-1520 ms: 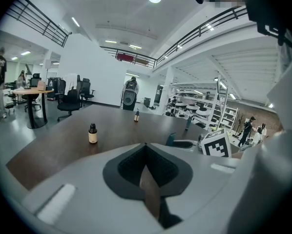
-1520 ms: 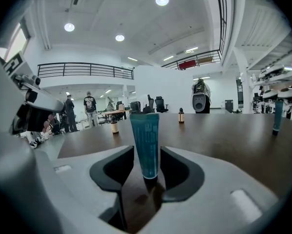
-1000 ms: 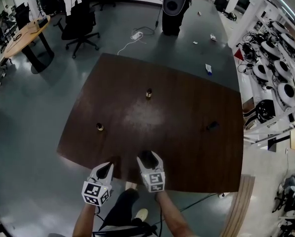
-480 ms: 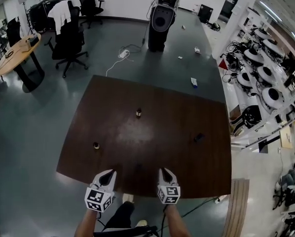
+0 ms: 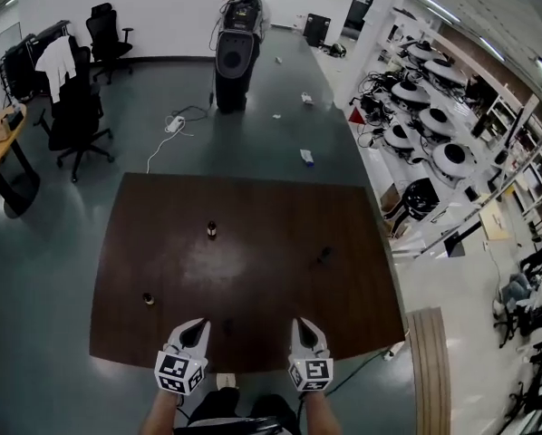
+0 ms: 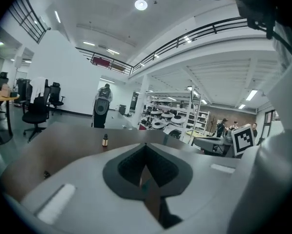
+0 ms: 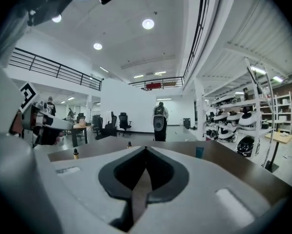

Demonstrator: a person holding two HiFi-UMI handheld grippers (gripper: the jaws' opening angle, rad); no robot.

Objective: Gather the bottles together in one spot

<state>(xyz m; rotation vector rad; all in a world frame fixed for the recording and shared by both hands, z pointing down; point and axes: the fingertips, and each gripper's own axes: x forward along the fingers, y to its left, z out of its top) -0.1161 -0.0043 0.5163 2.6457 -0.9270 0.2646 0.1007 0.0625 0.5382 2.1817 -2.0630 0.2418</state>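
Left gripper [image 5: 195,327] and right gripper [image 5: 303,324]: a matching hand-held pair with pale grey moulded shells, broad at the base and tapering into two fingers [image 6: 82,179] apiece. The inner faces are lined with dark matt pads [image 7: 117,172], whose outline forms a spade-shaped hollow narrowing to a point. A white oblong patch [image 7: 232,200] is set into the flank of each shell. The rear of each unit carries a marker cube [image 5: 179,371] with white faces and black square patterns. Wearer: bare forearms [image 5: 159,408] behind the units, dark trousers [image 5: 239,413], one pale shoe [image 5: 224,381].
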